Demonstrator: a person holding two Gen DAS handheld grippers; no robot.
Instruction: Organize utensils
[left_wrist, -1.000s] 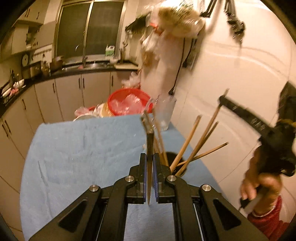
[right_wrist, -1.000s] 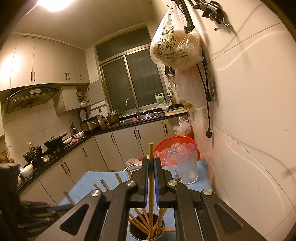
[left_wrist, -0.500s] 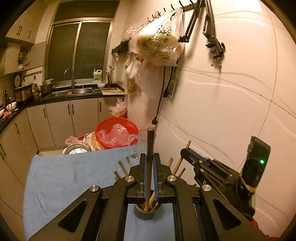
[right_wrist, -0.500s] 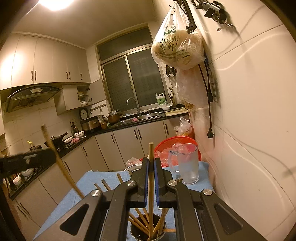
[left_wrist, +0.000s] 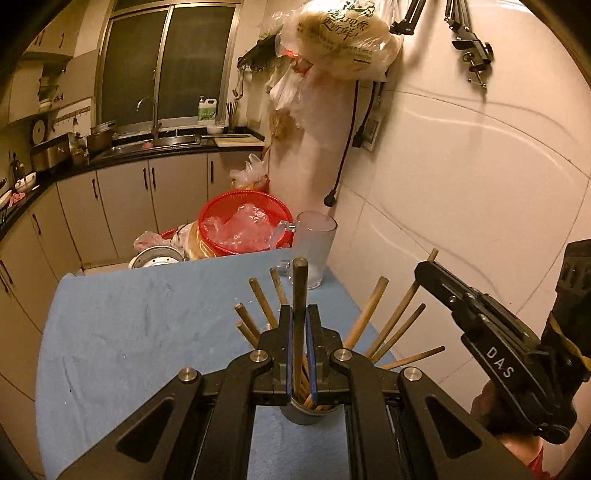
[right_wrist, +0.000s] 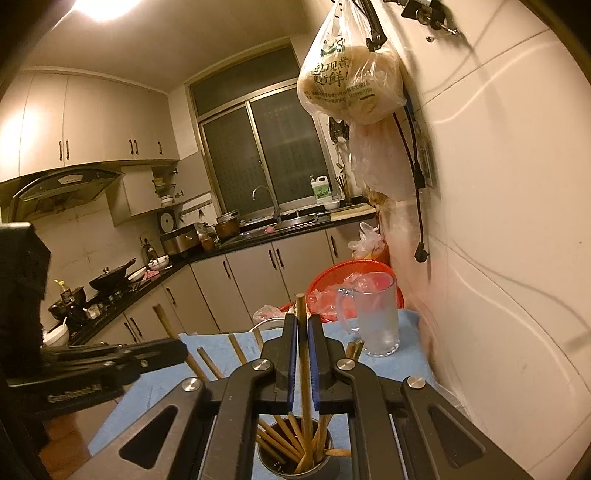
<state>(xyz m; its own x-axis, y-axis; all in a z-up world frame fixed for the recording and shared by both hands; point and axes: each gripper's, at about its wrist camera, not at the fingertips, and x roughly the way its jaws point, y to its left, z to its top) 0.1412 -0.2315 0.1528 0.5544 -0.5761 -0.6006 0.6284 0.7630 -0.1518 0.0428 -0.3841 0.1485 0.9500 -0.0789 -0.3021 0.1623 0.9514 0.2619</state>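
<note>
In the left wrist view my left gripper (left_wrist: 299, 310) is shut on a dark upright chopstick (left_wrist: 300, 280). Its lower end hangs over the mouth of a metal cup (left_wrist: 303, 415) from which several wooden chopsticks (left_wrist: 369, 317) fan out. My right gripper (left_wrist: 428, 271) reaches in from the right, a chopstick tip poking above it. In the right wrist view my right gripper (right_wrist: 303, 317) is shut on a light chopstick (right_wrist: 301, 306) whose lower end stands inside the cup (right_wrist: 273, 461). The left gripper (right_wrist: 177, 349) comes in from the left with its tilted chopstick (right_wrist: 162, 319).
A blue cloth (left_wrist: 147, 332) covers the table. A glass mug (left_wrist: 314, 251) stands at its far right corner by the tiled wall (left_wrist: 480, 184), with a red basket (left_wrist: 243, 221) behind it. A filled plastic bag (right_wrist: 347, 85) hangs overhead. A person's hand (left_wrist: 487, 406) grips the right tool.
My left gripper has swung over to the cup with its chopstick, which now sits above the cup's mouth. It has entered the right wrist view from the left. The right gripper has stayed put.
</note>
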